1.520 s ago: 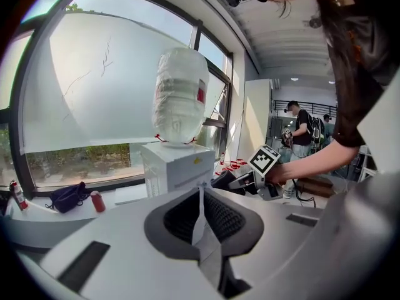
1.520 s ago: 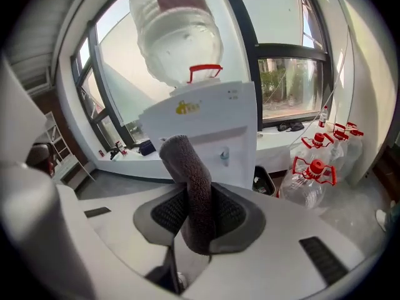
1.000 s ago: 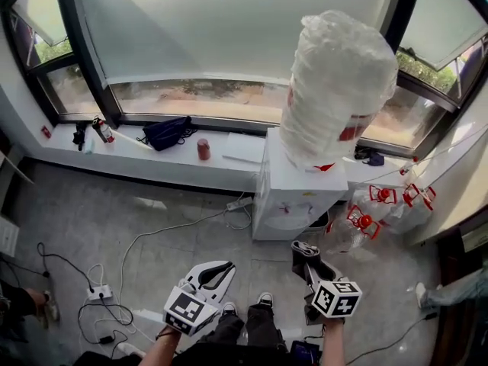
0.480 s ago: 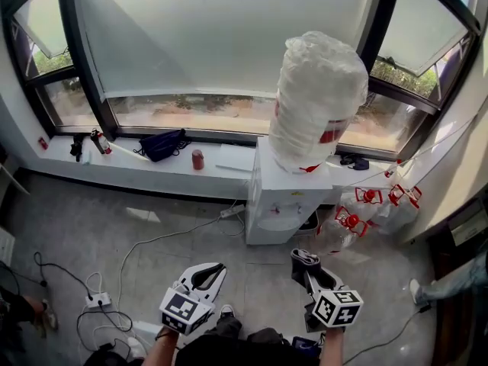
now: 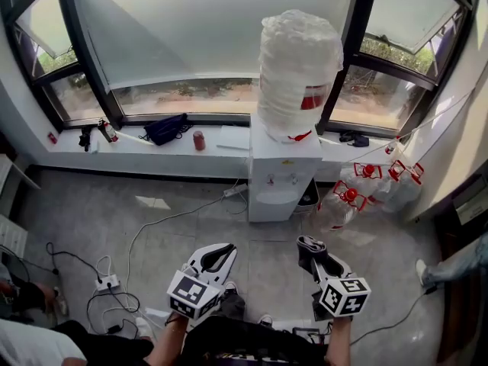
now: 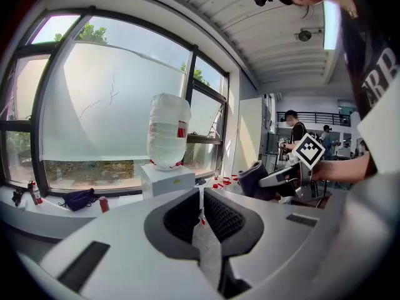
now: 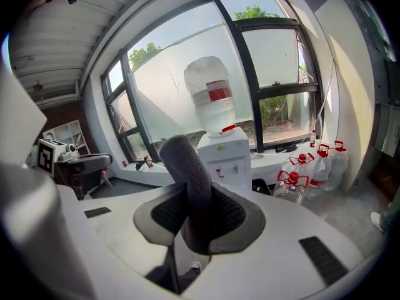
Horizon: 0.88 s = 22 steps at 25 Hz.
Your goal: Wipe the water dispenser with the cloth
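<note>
The white water dispenser (image 5: 282,178) stands against the window sill, with a plastic-wrapped bottle (image 5: 300,71) on top. It also shows in the left gripper view, as the dispenser (image 6: 165,180), and in the right gripper view, as the dispenser (image 7: 225,152). My right gripper (image 5: 309,250) is low at the right, shut on a dark grey cloth (image 7: 187,174) that sticks up from its jaws. My left gripper (image 5: 223,248) is low at the left, shut with nothing in it. Both are well short of the dispenser, over the floor.
Several spare water bottles with red caps (image 5: 358,193) lie right of the dispenser. A dark bag (image 5: 168,128) and a red can (image 5: 199,140) sit on the sill. Cables and a power strip (image 5: 107,284) lie on the floor at the left. A person's leg (image 5: 457,261) shows at the right edge.
The head view has swung, so the dispenser now sits nearer the middle of the frame. Both grippers stay low and shut, the right one still on the cloth.
</note>
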Tool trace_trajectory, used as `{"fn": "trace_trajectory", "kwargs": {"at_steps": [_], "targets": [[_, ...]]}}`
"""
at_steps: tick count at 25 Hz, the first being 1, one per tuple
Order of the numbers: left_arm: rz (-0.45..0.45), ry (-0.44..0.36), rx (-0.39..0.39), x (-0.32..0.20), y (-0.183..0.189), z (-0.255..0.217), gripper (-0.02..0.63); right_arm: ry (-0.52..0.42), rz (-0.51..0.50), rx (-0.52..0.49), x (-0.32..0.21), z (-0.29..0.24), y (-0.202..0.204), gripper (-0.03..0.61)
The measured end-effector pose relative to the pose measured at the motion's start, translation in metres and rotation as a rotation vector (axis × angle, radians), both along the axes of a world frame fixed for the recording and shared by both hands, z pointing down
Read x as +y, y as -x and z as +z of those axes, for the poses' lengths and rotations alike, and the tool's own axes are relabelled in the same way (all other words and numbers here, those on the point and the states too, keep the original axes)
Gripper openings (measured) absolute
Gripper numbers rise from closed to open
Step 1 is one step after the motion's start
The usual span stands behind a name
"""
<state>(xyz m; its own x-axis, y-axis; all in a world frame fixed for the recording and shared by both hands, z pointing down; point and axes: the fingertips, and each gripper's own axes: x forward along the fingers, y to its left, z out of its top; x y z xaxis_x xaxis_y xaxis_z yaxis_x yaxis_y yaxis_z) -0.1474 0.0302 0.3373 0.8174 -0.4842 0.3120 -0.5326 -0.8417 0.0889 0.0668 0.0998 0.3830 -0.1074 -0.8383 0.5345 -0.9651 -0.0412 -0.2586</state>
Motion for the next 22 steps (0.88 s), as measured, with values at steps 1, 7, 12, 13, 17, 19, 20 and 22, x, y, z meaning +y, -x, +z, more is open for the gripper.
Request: {"fn": "trace_trajectory", "kwargs": {"at_steps": [1, 7, 12, 13, 17, 19, 20, 22], "targets": [[0.001, 0.003, 0.003, 0.011, -0.005, -0.002, 0.021, -0.006, -0.002, -0.003, 0.010, -0.002, -0.002, 0.103], [0.030, 0.002, 0.020, 0.086, -0.036, -0.012, 0.021, -0.049, -0.034, 0.001, 0.067, -0.016, -0.009, 0.103], [0.038, -0.019, 0.039, 0.132, -0.050, -0.022, 0.021, -0.062, -0.049, 0.009, 0.107, -0.021, -0.015, 0.103], [0.042, -0.023, 0.037, 0.140, -0.052, -0.022, 0.021, -0.063, -0.053, 0.010, 0.114, -0.021, -0.015, 0.103], [0.050, -0.033, 0.034, 0.164, -0.060, -0.025, 0.021, -0.069, -0.061, 0.005, 0.135, -0.021, -0.019, 0.103], [0.050, -0.036, 0.035, 0.172, -0.062, -0.027, 0.021, -0.073, -0.061, 0.003, 0.143, -0.021, -0.020, 0.103], [0.052, -0.040, 0.034, 0.175, -0.063, -0.028, 0.021, -0.075, -0.061, 0.003, 0.146, -0.021, -0.021, 0.103], [0.056, -0.047, 0.031, 0.181, -0.065, -0.029, 0.021, -0.080, -0.060, 0.003, 0.152, -0.021, -0.023, 0.103]]}}
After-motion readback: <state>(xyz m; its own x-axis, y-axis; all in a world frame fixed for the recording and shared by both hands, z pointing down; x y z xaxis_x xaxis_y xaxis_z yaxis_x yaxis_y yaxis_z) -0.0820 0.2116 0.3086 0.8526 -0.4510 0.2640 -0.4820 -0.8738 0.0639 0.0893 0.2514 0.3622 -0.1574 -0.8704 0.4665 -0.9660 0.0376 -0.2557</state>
